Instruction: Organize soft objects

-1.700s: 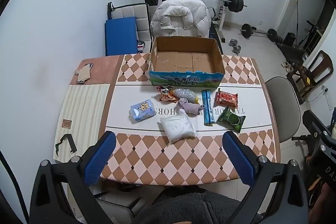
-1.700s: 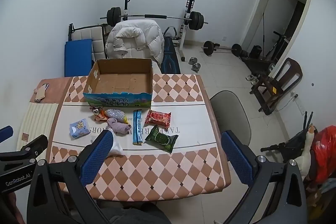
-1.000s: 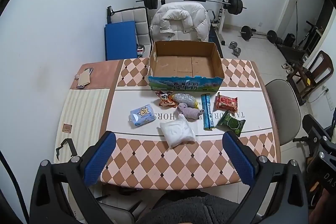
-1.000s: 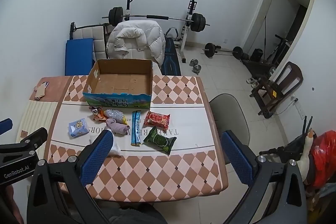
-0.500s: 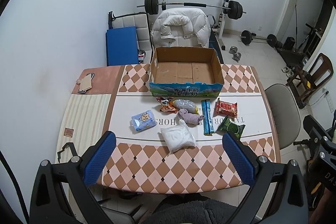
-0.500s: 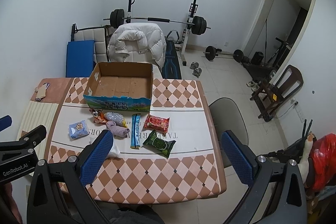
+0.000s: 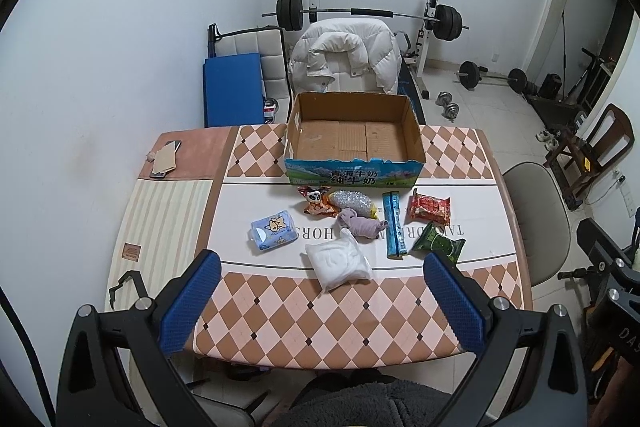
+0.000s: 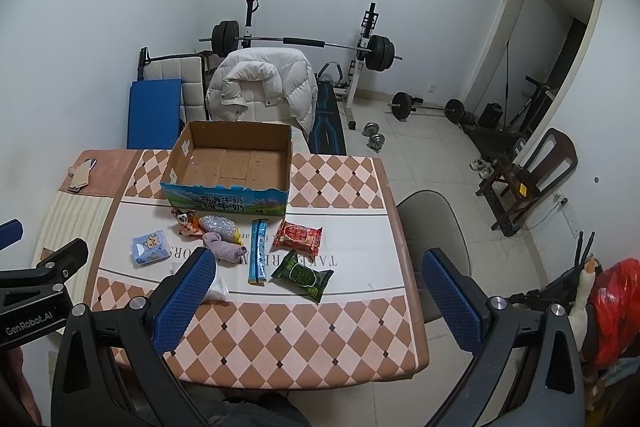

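We hold the left tool [image 7: 320, 301] and the right tool [image 8: 316, 301] high above the near edge of the counter [image 7: 360, 331], both spread wide and gripping nothing, a stance that looks to us like a survey before the first pick. Ahead of the left tool, running left to right, lie a blue tissue pack [image 7: 274, 229] printed with a cartoon face, a white soft pouch [image 7: 338, 263] nearest its fingers, a panda-print snack bag [image 7: 316, 199], a silvery scrubber [image 7: 352, 201] and a crumpled purple cloth [image 7: 360, 225] touching the pouch's far corner. Farther right sit a blue tube-shaped packet [image 7: 393, 224], a red snack packet [image 7: 431, 207] and a dark green packet [image 7: 439, 247]. Beyond them all, the open cardboard box [image 7: 354, 175] stands empty against the row, so we judge it the bin for the soft things. The items are laid out apart, each reachable from above. Nothing has gone into the box yet.
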Available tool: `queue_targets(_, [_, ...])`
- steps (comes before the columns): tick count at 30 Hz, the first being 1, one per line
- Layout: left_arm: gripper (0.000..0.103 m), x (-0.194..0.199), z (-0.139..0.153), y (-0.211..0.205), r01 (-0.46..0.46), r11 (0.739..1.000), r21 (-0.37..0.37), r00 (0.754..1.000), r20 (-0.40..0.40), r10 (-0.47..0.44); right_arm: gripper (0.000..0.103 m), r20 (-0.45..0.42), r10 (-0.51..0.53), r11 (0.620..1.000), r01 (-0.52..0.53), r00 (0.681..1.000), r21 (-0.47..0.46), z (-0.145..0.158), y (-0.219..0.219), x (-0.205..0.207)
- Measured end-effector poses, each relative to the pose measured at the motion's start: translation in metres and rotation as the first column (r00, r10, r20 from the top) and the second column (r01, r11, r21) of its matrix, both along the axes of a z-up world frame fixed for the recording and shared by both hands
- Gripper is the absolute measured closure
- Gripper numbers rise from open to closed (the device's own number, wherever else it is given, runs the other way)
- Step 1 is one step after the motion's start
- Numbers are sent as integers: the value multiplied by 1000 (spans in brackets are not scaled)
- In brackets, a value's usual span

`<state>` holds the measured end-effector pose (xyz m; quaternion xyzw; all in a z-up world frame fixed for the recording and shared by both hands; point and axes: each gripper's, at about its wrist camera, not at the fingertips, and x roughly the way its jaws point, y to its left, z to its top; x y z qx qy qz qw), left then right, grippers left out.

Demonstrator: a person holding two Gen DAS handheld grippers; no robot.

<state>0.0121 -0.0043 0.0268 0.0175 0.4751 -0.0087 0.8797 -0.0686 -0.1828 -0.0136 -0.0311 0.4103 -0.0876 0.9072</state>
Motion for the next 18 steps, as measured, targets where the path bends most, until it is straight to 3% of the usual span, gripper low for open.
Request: queue_targets(18, [0, 0, 14, 2, -6, 1000, 3, 1000, 15, 6, 0, 17, 16, 1000, -16, 1000, 1, 8, 5, -2])
